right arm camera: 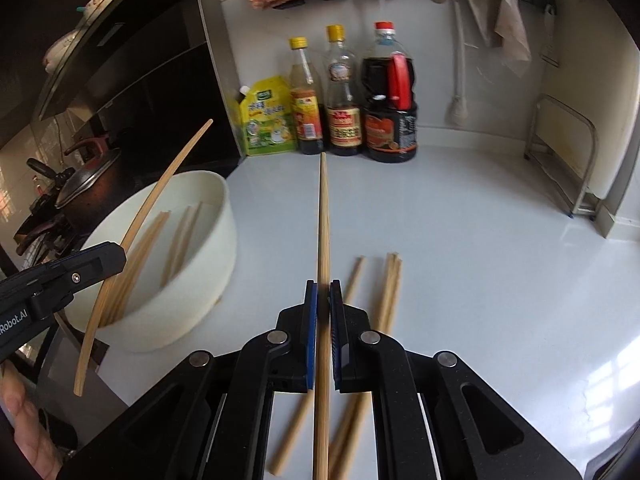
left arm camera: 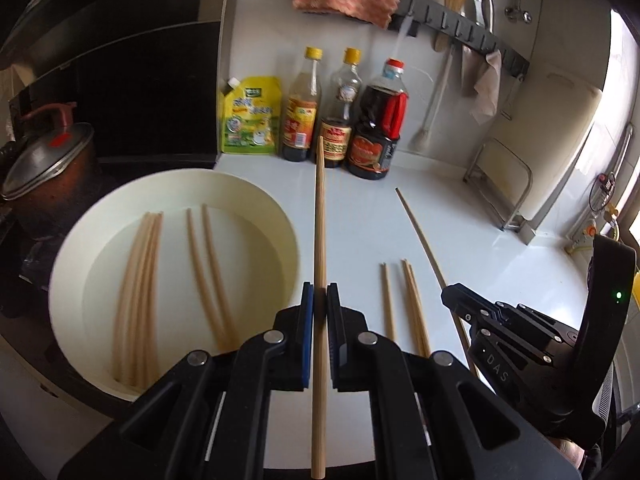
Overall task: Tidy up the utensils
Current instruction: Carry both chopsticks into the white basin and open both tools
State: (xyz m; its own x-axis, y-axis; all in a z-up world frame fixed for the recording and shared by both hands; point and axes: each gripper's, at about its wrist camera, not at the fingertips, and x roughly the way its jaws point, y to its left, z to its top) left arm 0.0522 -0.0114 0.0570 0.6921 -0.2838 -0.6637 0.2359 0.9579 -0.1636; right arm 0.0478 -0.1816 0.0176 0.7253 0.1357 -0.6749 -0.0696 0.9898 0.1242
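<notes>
Left wrist view: my left gripper (left arm camera: 320, 294) clamped tight on one chopstick (left arm camera: 319, 216), stick running forward between pads, above counter (left arm camera: 460, 216). My right gripper (right arm camera: 323, 292) likewise pinching second chopstick (right arm camera: 323, 216). More chopsticks in white basin (left arm camera: 276, 216) left; loose chopsticks (left arm camera: 412, 300) on counter between. Sauce bottles (left arm camera: 340, 108) at back wall.

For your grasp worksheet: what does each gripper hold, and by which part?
Left gripper and right gripper each clamp one chopstick partway along its shaft, both ends sticking out.
</notes>
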